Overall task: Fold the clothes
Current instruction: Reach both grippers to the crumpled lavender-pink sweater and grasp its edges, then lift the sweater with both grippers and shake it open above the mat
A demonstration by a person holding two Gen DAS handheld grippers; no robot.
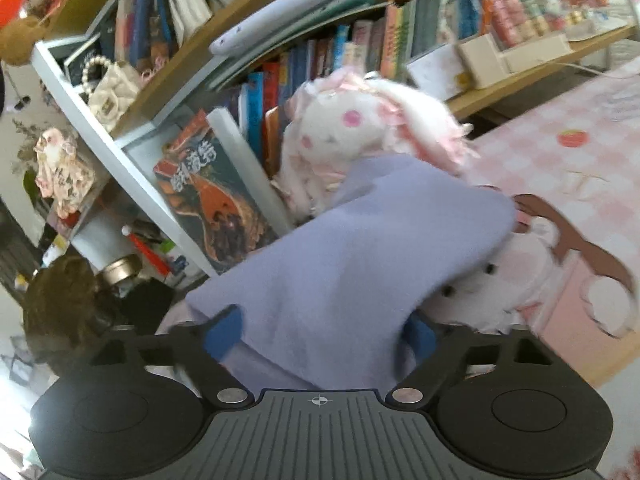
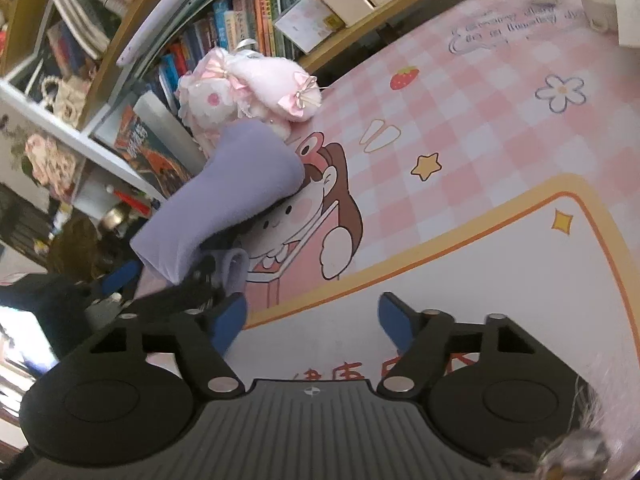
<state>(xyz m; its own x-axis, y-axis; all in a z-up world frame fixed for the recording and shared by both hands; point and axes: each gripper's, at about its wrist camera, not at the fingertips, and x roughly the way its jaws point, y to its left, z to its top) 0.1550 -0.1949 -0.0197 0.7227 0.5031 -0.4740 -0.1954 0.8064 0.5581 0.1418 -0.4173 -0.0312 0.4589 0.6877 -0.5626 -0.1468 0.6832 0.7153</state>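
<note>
Landmark: pink-and-white plush rabbit toy with ribbon bows (image 2: 248, 88), standing at the back edge of the desk against the bookshelf.
Garment: one lavender soft-knit cloth (image 1: 352, 264), lifted off the surface, its far fold reaching up to the plush rabbit's base and touching it.
Left gripper (image 1: 320, 332): blue-tipped fingers (image 1: 224, 332) pressed onto the lavender cloth from both sides, pinching it; the cloth fills the gap between them.
Right gripper (image 2: 312, 320): blue fingers (image 2: 394, 322) spread apart, nothing between them, hovering over the white zone of the mat, well in front of the rabbit.
Desk surface: pink checked cartoon desk mat (image 2: 480, 128), bare from the rabbit rightward and forward; orange border band (image 2: 440, 248) curves across it.
Back edge: wooden bookshelf with rows of upright books (image 2: 256, 12) runs just behind the rabbit; little room there.
Left of rabbit: large illustrated book with dark cover (image 1: 212, 200) leans on the white shelf frame (image 1: 120, 152), just beside the cloth.
Count: one cloth, one plush rabbit, two grippers, one mat; books too many and blurred to count.
</note>
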